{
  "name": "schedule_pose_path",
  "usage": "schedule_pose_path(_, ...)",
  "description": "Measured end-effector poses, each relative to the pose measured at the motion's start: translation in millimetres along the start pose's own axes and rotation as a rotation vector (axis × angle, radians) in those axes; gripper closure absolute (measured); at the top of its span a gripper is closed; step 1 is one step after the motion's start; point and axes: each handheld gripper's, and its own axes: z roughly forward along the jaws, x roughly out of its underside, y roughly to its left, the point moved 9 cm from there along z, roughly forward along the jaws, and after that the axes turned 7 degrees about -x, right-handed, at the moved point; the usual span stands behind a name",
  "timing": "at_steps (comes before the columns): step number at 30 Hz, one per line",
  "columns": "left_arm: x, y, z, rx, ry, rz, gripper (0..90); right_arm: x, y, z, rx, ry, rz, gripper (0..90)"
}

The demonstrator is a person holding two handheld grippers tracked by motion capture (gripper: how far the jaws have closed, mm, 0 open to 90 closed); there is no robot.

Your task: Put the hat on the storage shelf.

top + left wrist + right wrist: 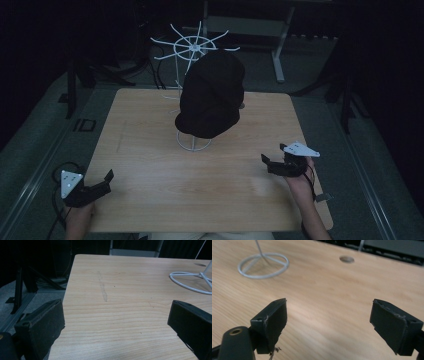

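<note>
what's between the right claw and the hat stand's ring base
Nothing: bare wooden table runs from the right claw to the ring base, seen in the right gripper view.

One table [150,200], light wood, mid-frame in the high view. One white wire stand [194,142] on it, centre: 1 ring base, 1 upright pole, 1 spoked wheel at top, upper centre of frame. Spokes approx. ten; exact no. hard to tell. One black hat [212,92] hangs on the stand. Two grippers: left gripper [102,182] lower left, right gripper [272,159] lower right, each w/ 2 black jaws, spread apart, and 1 grey three-cornered plate. Two forearms at bottom edge. One round hole [347,259] in the tabletop, upper centre of the right gripper view.
</note>
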Motion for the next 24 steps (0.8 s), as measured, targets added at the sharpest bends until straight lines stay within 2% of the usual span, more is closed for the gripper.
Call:
schedule_pose_path(4, 0.0, 0.0, 0.0, 0.001, 0.000, -0.001, 1.4, 17.3, -9.7, -1.7, 0.022, 0.032, 0.018, 14.1)
schedule_pose_path(12, 0.0, 0.1, 0.0, 0.000, 0.000, -0.001, 1.5, 39.0, -29.0, -9.6, 0.078, 0.051, 0.046, 14.1)
schedule_pose_path(21, 0.0, 0.2, -0.1, 0.000, -0.001, 0.000, 1.4, 62.8, -54.0, -25.3, 0.178, 0.068, 0.090, 14.1)
schedule_pose_path(24, -0.1, 0.2, -0.1, 0.000, -0.001, 0.000, 1.5, 68.2, -61.7, -32.1, 0.227, 0.068, 0.096, 13.7)
